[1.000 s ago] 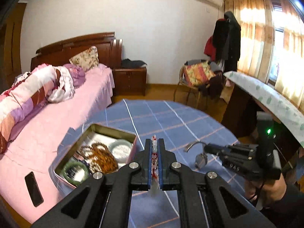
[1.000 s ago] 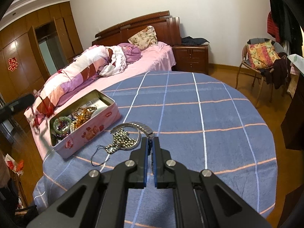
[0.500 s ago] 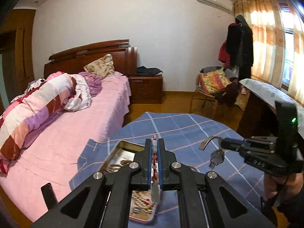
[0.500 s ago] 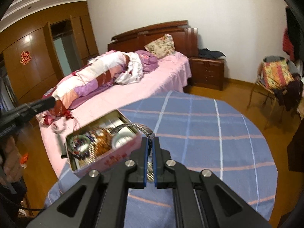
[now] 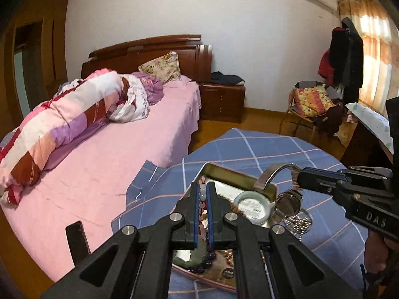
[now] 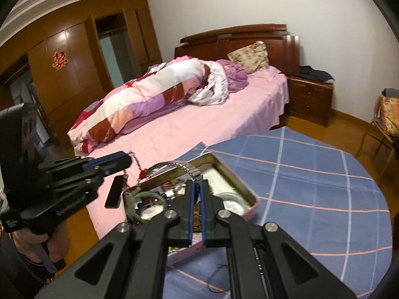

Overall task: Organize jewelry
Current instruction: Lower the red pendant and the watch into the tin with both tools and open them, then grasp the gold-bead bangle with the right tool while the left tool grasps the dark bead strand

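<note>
An open metal tin (image 5: 232, 173) of jewelry sits on the blue checked tablecloth (image 5: 261, 147). My left gripper (image 5: 204, 185) is shut on a strand of pink, white and red beads (image 5: 203, 193) that hangs over the tin's near end. From the right, my right gripper (image 5: 299, 178) is shut on the band of a silver watch (image 5: 289, 203) dangling over the tin's right rim. In the right wrist view the watch band (image 6: 174, 165) arches ahead of my right gripper (image 6: 195, 183). There the left gripper (image 6: 127, 160) holds the bead strand (image 6: 139, 172) above the tin (image 6: 239, 174).
A white bangle (image 5: 254, 206) and a green bangle (image 6: 147, 199) lie in the tin with other beads. A silver bead necklace (image 5: 299, 220) lies on the cloth to the tin's right. The pink bed (image 5: 124, 162) with a dark phone (image 6: 114, 191) borders the table's left edge.
Both grippers have travelled toward the tin and now hang over it, each still holding its piece. The watch has risen clear of the silver necklace on the cloth.
</note>
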Demonstrator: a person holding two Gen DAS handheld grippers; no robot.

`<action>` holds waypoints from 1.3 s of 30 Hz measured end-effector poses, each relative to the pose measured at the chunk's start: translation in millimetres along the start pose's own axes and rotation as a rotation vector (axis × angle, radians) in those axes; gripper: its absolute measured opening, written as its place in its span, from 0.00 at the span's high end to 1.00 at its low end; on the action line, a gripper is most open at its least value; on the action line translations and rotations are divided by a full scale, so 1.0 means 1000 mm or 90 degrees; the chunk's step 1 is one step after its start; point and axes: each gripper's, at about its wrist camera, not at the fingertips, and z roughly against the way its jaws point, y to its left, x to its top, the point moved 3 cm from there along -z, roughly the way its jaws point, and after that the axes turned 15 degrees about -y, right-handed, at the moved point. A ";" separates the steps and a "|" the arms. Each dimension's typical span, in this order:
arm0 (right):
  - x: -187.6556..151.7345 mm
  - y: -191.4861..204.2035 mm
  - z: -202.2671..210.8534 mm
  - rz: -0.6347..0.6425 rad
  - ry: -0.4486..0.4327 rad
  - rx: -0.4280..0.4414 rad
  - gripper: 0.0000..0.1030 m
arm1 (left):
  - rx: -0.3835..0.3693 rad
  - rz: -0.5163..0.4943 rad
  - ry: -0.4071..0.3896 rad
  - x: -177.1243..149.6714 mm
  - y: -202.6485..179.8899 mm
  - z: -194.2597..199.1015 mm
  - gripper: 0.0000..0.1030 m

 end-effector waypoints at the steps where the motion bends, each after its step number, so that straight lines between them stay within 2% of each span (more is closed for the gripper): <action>1: -0.003 0.003 -0.005 0.002 0.006 0.004 0.93 | 0.001 0.002 0.003 -0.001 0.002 -0.001 0.96; 12: -0.036 0.008 -0.031 0.010 0.071 -0.005 0.93 | -0.017 -0.005 0.047 -0.025 -0.001 -0.014 0.95; 17: -0.040 0.001 -0.028 -0.001 0.071 -0.011 0.89 | -0.015 -0.007 0.081 -0.038 -0.002 -0.022 0.95; 19: -0.040 -0.002 -0.026 -0.007 0.071 -0.011 0.80 | -0.010 -0.003 0.092 -0.042 -0.002 -0.024 0.95; 21: -0.039 -0.005 -0.023 -0.012 0.064 -0.013 0.58 | -0.004 -0.003 0.097 -0.045 -0.001 -0.025 0.94; 22: -0.039 -0.006 -0.021 -0.017 0.061 -0.014 0.54 | -0.001 -0.004 0.099 -0.045 -0.001 -0.024 0.93; 23: -0.040 -0.008 -0.017 -0.020 0.057 -0.018 0.52 | 0.002 -0.005 0.100 -0.046 0.000 -0.024 0.85; 24: -0.040 -0.008 -0.016 -0.020 0.057 -0.021 0.52 | 0.006 -0.006 0.100 -0.046 -0.001 -0.024 0.67; 25: -0.040 -0.010 -0.014 -0.020 0.057 -0.025 0.52 | 0.014 -0.008 0.095 -0.045 -0.001 -0.023 0.56; 26: -0.041 -0.014 -0.010 -0.021 0.055 -0.030 0.52 | 0.020 -0.009 0.084 -0.044 -0.002 -0.021 0.36; 27: -0.042 -0.017 -0.007 -0.024 0.055 -0.035 0.50 | 0.022 -0.011 0.073 -0.043 -0.002 -0.019 0.31; 30: -0.045 -0.028 0.001 -0.024 0.056 -0.050 0.49 | 0.013 -0.018 0.068 -0.041 -0.007 -0.015 0.31; 35: -0.053 -0.054 0.019 -0.018 0.061 -0.093 0.49 | 0.025 -0.010 0.071 -0.040 -0.010 -0.016 0.31; 39: -0.063 -0.088 0.028 -0.031 0.079 -0.161 0.49 | 0.037 -0.021 0.064 -0.042 -0.025 -0.013 0.31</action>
